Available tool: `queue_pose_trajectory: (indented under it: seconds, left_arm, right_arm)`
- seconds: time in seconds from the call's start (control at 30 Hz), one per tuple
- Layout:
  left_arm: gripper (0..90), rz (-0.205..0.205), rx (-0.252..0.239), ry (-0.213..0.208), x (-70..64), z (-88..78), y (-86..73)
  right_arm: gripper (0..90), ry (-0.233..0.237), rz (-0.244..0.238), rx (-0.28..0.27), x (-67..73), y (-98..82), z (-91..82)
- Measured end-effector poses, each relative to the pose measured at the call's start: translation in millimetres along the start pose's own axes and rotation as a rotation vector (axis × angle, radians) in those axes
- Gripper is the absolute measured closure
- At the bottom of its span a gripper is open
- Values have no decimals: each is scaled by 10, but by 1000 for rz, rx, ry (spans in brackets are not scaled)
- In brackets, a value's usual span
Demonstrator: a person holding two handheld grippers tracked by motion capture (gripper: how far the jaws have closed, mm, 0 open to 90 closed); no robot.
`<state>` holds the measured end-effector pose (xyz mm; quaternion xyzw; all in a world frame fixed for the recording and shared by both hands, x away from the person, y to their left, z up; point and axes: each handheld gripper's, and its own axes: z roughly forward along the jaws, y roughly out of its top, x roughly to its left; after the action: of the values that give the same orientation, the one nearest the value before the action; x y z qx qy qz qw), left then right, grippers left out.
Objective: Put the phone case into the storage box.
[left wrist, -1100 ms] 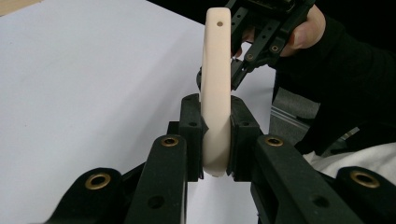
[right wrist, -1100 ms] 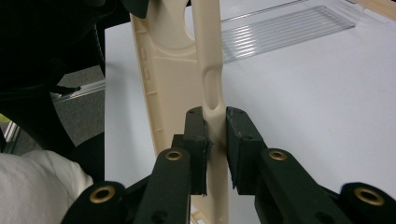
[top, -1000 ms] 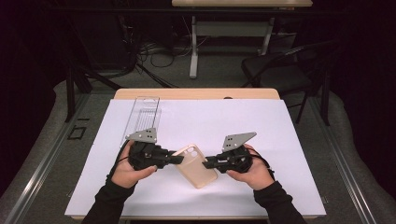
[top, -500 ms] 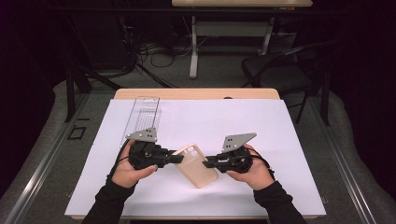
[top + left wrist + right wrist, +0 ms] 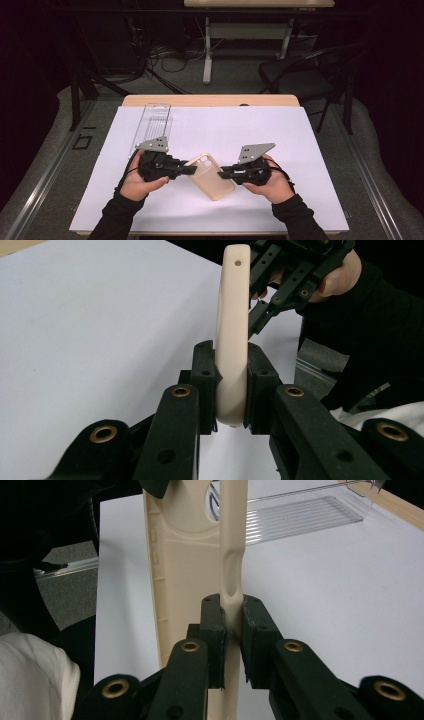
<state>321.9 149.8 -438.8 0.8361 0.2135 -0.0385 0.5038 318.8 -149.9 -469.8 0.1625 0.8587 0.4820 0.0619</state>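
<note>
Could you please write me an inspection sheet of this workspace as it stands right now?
Surface: white sheet over a wooden table.
Job's things: beige phone case, held between both grippers above the sheet.
Clutter: clear plastic tray at the sheet's far left.
Grippers: left hand-held gripper shut on the case's edge; right hand-held gripper shut on the opposite edge.
Cables: tangle of cables on the floor beyond the table.
Surroundings: dark room, black chair, desk legs behind.

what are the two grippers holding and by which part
Both hold the beige phone case: the left gripper pinches one side wall, the right gripper the opposite side wall.
</note>
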Motion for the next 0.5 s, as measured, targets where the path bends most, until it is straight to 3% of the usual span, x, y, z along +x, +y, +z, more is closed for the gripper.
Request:
queue_pose_trajectory:
  seconds: [0.5]
  left_arm:
    - [785,-6,-7,7,8,0,-1]
  right_arm:
    - [818,-4,0,-2,2,7,-12]
